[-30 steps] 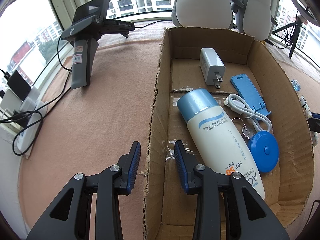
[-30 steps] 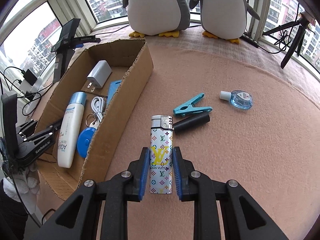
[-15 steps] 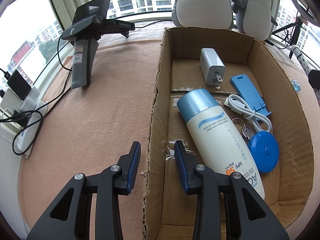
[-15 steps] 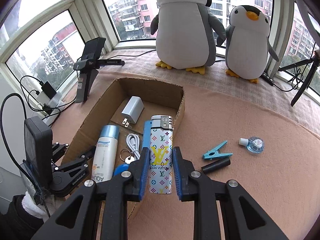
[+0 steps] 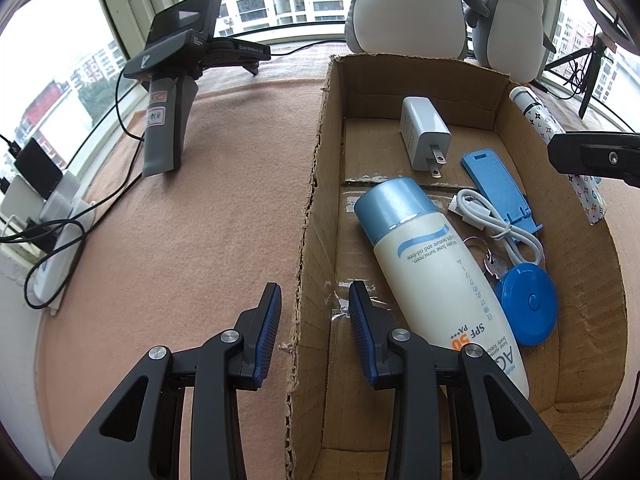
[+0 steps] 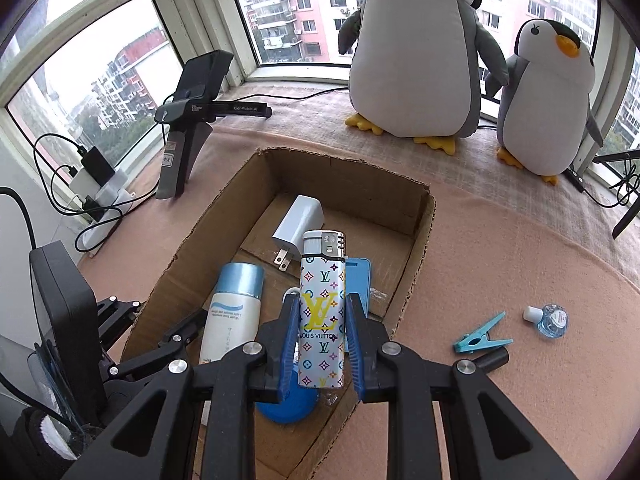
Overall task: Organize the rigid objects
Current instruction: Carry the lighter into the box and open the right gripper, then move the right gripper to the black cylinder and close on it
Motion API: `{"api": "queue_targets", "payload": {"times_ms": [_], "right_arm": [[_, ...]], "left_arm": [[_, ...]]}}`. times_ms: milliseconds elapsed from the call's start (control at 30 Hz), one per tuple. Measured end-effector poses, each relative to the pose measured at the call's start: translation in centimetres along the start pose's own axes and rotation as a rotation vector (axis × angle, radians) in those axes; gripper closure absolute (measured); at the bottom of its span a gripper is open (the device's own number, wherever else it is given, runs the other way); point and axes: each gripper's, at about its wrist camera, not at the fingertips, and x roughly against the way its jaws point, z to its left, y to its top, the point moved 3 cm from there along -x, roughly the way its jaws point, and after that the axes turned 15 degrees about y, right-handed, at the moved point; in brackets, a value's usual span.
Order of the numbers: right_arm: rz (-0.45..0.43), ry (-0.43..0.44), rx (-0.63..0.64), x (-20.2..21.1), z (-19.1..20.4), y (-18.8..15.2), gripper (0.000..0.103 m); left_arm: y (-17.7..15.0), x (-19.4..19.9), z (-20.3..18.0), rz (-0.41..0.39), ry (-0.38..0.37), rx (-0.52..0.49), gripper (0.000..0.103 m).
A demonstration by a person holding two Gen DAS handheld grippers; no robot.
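While the left gripper (image 5: 314, 334) pinches the cardboard box's (image 5: 310, 216) near wall, the right gripper (image 6: 322, 344) is clamped on the patterned lighter (image 6: 323, 312), upright above the box's open middle, so the drop is straight down.

Left gripper (image 5: 314, 320): straddled the cardboard box (image 5: 316, 184) left wall.
Box contents: sunscreen bottle (image 5: 436, 276), charger (image 5: 424, 132).
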Motion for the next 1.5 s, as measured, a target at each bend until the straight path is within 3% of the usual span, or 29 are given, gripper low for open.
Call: {"api": "queue_targets", "payload": {"times_ms": [400, 467, 533, 600, 633, 1067, 1233, 1500], "right_arm": [[0.011, 0.005, 0.038, -0.7, 0.7, -0.1, 0.082], [0.004, 0.010, 0.042, -0.5, 0.8, 0.0, 0.075], [-0.022, -0.005, 0.053, -0.1, 0.8, 0.2, 0.051], [-0.042, -0.003, 0.057, 0.2, 0.8, 0.3, 0.039], [-0.041, 0.007, 0.053, 0.3, 0.8, 0.3, 0.037], [-0.065, 0.014, 0.043, 2.4, -1.0, -0.8, 0.037], [-0.098, 0.013, 0.023, 4.5, -3.2, -1.8, 0.037], [-0.076, -0.042, 0.016, 6.2, -7.5, -5.0, 0.037]], "left_arm": [[-0.1, 0.0, 0.0, -0.002, -0.004, -0.004, 0.069], [-0.1, 0.0, 0.0, -0.002, -0.005, -0.003, 0.069], [-0.1, 0.0, 0.0, -0.001, -0.005, -0.005, 0.069], [-0.1, 0.1, 0.0, -0.002, -0.005, -0.006, 0.069], [-0.2, 0.1, 0.0, -0.002, -0.006, -0.007, 0.069], [-0.2, 0.2, 0.0, -0.005, -0.009, -0.013, 0.069], [-0.2, 0.2, 0.0, -0.005, -0.012, -0.016, 0.069], [-0.1, 0.1, 0.0, -0.005, -0.016, -0.018, 0.069]]}}
